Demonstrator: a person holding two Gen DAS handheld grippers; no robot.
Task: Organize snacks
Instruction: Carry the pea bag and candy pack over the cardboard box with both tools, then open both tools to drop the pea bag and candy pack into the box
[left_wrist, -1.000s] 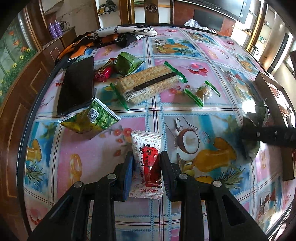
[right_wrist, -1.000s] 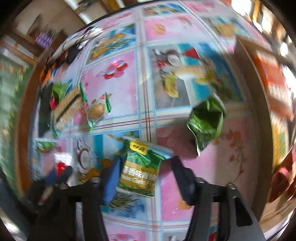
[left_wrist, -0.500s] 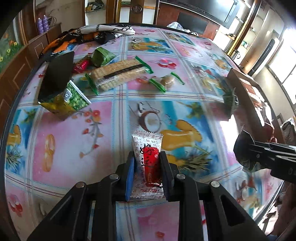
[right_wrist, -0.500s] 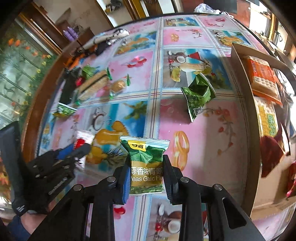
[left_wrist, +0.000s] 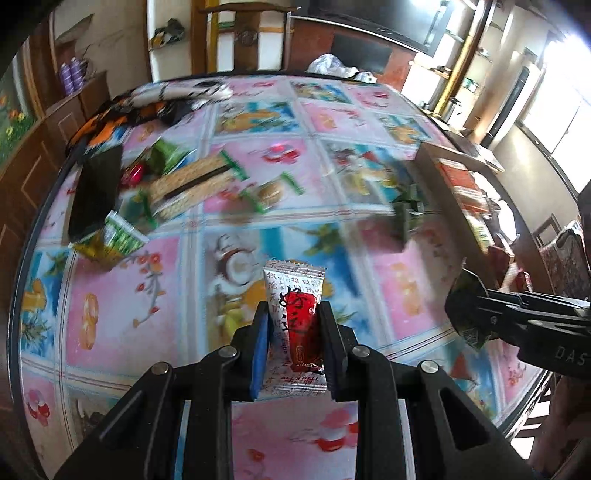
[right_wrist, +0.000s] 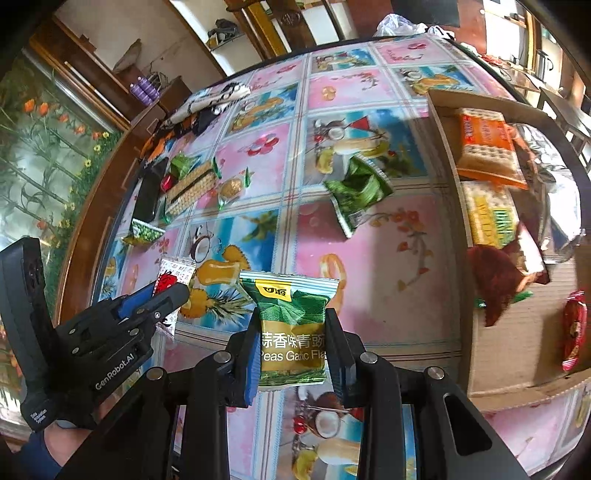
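Note:
My left gripper (left_wrist: 293, 310) is shut on a white packet with a red label (left_wrist: 295, 291), held upright above the flowered tablecloth. The same gripper (right_wrist: 166, 291) shows at the lower left of the right wrist view. My right gripper (right_wrist: 291, 321) is shut on a green and gold pea packet (right_wrist: 291, 306), also off the table. It enters the left wrist view from the right edge (left_wrist: 461, 306). An open cardboard box (right_wrist: 443, 147) stands at the table's right side, holding cracker packs (right_wrist: 484, 147) and other snacks.
A dark green packet (right_wrist: 356, 192) lies near the box. At the far left lie a long cracker pack (right_wrist: 190, 186), a small cookie (right_wrist: 231, 188), a green packet (right_wrist: 146, 232), a flat black object (right_wrist: 147, 195) and a bundled cloth (right_wrist: 207, 99).
The right jaws closed onto the pea packet. Both grippers rose from the table with their packets and shifted toward the box side.

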